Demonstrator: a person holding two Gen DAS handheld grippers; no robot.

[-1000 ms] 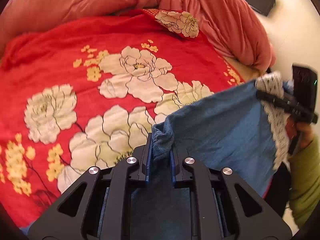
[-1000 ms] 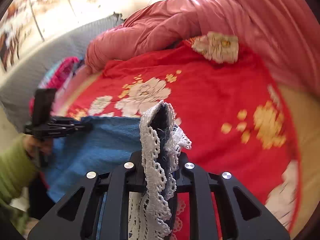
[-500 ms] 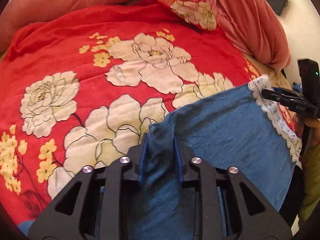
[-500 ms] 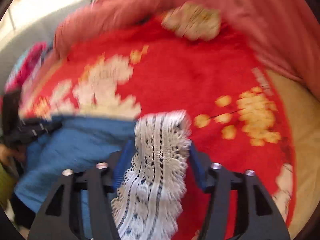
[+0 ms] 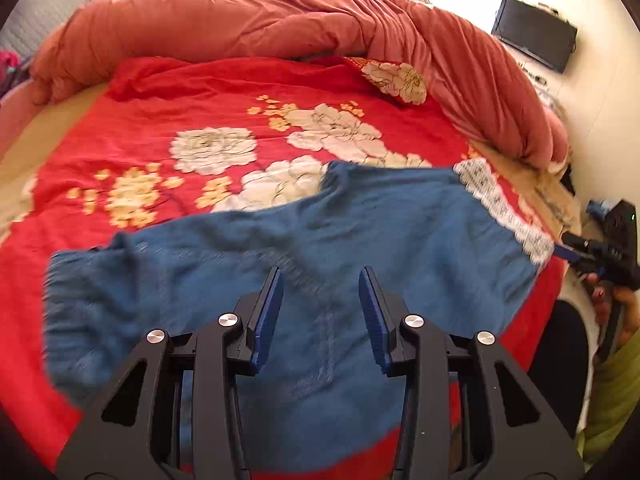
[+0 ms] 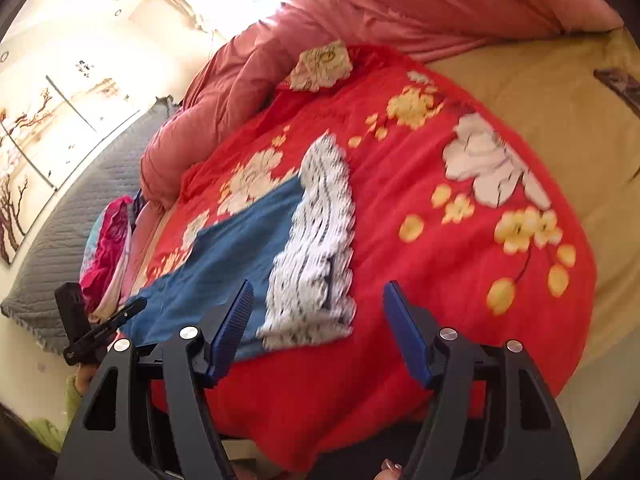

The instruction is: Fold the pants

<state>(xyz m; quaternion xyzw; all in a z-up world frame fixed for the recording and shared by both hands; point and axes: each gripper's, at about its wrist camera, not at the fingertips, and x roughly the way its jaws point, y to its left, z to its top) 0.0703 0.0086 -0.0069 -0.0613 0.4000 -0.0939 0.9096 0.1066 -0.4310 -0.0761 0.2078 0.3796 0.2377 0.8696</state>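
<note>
matte black plastic left gripper (image 5: 320,312) | ribbed blue pads (image 5: 266,316) inside fingers | silver screws behind pads | matte black right gripper (image 6: 320,332), same build | green sleeve (image 5: 612,392) behind

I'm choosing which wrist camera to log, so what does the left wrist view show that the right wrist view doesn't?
Only the left wrist view shows the black screen on the wall and the pants' waist end.

Only the right wrist view shows the wall painting, the grey quilted headboard and the pink patterned cloth.

Both show the blue pants lying on the red floral blanket, their lace hem, the pink duvet, and the left gripper and right gripper, both open.
</note>
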